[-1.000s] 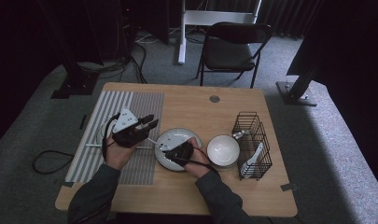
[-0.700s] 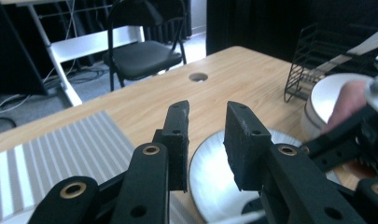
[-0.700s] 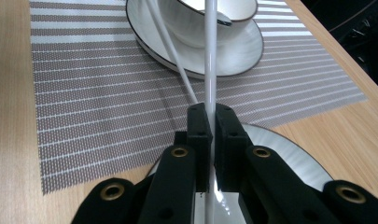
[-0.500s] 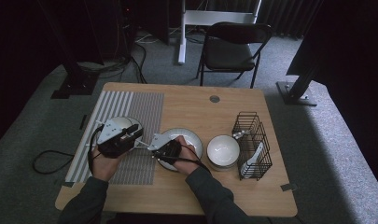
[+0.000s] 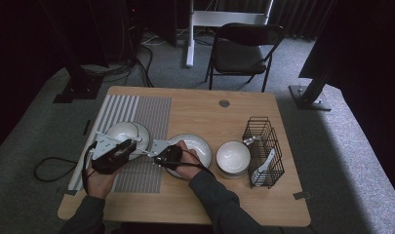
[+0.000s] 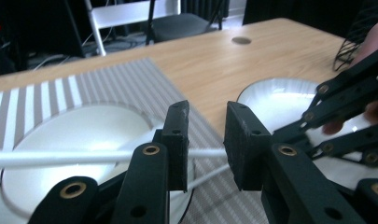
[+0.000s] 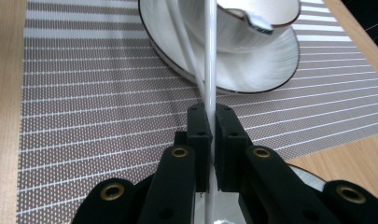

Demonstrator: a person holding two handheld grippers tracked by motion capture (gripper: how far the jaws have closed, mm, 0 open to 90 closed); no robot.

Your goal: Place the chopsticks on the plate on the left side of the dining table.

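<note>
No legible text or labels.

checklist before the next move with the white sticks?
1. Right gripper shut on the white sticks: ok.
2. Both sticks clamped: cannot tell; one runs straight out of the jaws, the other splays off to the side.
3. Left gripper open: ok; a stick crosses the gap, pads not pressing on it.
4. Stick ends reach over the bowl: ok.
5. Bowl sits on the plate, plate on the striped mat: ok.
</note>
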